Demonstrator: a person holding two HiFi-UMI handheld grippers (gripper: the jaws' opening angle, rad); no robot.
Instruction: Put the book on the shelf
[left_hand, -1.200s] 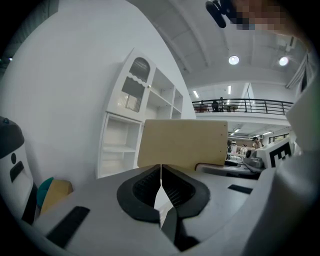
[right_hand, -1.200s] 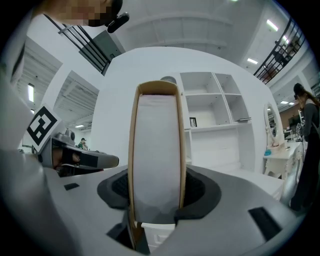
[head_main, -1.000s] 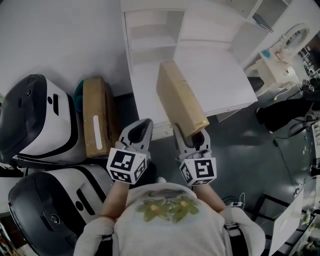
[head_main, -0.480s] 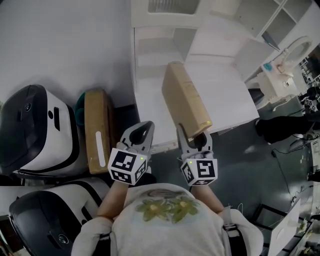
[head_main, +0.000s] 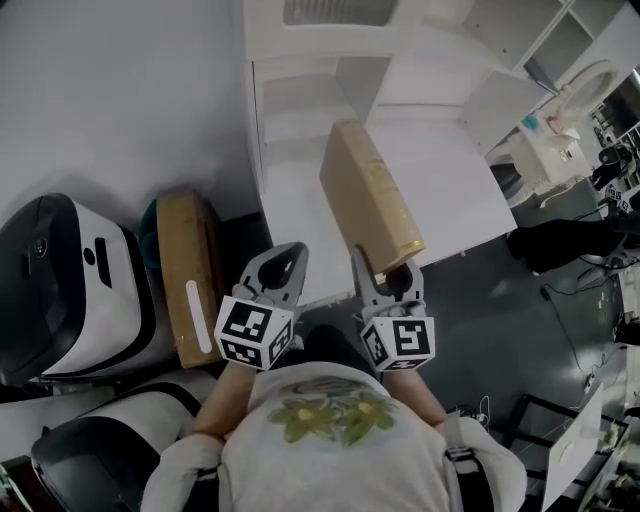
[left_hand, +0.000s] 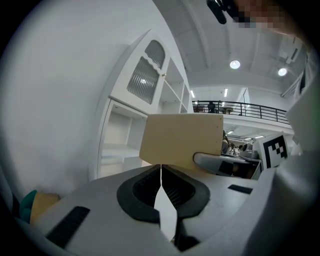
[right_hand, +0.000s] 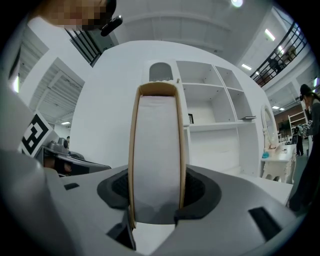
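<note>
A thick tan book (head_main: 366, 202) with white page edges (right_hand: 157, 150) stands clamped between the jaws of my right gripper (head_main: 384, 270), which is shut on its lower end. It points up and away over the white shelf unit (head_main: 300, 90). In the right gripper view the shelf's open compartments (right_hand: 220, 110) lie just behind the book. My left gripper (head_main: 279, 268) hangs beside it on the left, jaws shut with nothing between them. From the left gripper view the book's cover (left_hand: 182, 137) shows ahead, with the shelf (left_hand: 122, 135) on the left.
A second tan book or box (head_main: 186, 270) stands on the floor left of the shelf. Next to it sit two large black-and-white machines (head_main: 60, 290). White furniture and a table (head_main: 545, 150) stand at the right, over dark floor (head_main: 500, 320).
The book and both grippers have kept their place in the head view, while the shelf has shifted slightly, showing more of its upper compartments. Grips are unchanged.
</note>
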